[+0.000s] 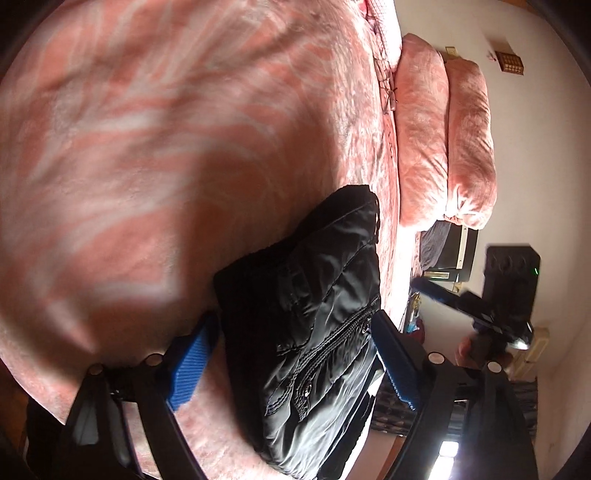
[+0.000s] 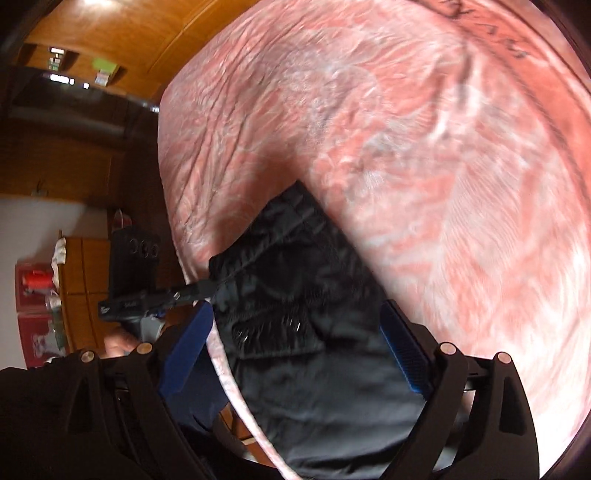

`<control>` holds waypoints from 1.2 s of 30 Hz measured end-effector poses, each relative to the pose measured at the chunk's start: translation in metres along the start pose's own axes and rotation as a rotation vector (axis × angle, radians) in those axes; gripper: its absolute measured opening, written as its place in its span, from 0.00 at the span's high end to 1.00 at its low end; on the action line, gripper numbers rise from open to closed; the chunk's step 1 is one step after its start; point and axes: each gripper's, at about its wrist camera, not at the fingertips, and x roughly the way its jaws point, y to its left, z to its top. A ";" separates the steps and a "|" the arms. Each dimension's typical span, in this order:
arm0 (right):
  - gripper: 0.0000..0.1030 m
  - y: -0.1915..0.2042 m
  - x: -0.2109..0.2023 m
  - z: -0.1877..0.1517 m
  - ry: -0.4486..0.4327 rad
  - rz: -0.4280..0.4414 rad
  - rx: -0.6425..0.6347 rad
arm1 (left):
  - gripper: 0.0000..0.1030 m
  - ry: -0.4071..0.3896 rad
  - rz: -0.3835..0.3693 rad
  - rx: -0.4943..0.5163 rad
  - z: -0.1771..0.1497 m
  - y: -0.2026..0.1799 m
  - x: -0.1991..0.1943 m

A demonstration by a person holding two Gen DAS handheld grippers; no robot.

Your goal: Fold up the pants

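Black pants [image 1: 314, 314], folded into a compact bundle with a zip pocket on top, lie on the pink patterned bedspread [image 1: 147, 129] near the bed's edge. My left gripper [image 1: 295, 362] is open. Its blue pads [image 1: 192, 365] stand on either side of the bundle, close to its edges. In the right wrist view the same pants [image 2: 295, 295] lie under my right gripper [image 2: 297, 349]. It is open, with blue pads [image 2: 404, 350] wide apart over the cloth. The picture is blurred there. Each view shows the other gripper's black body [image 1: 509, 280] [image 2: 133, 266] off the bed's side.
Two pink pillows [image 1: 447, 140] are stacked at the head of the bed, with what looks like a pair of glasses [image 1: 388, 92] beside them. The bed's edge [image 2: 177, 221] runs past the pants. Beyond it stand a wooden cupboard [image 2: 81, 288] and wooden panelling [image 2: 118, 29].
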 end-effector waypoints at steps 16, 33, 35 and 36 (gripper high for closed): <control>0.10 0.003 0.088 0.061 0.228 0.122 -0.192 | 0.15 -0.053 0.044 0.088 -0.011 -0.002 0.001; 0.68 0.018 0.047 0.056 0.210 0.055 -0.259 | 0.65 -0.091 0.005 0.106 -0.025 -0.018 -0.025; 0.70 0.025 0.031 0.051 0.192 0.036 -0.272 | 0.67 -0.096 -0.001 0.136 -0.028 -0.028 -0.030; 0.70 0.029 0.023 0.048 0.180 0.027 -0.277 | 0.67 -0.100 0.000 0.156 -0.031 -0.035 -0.033</control>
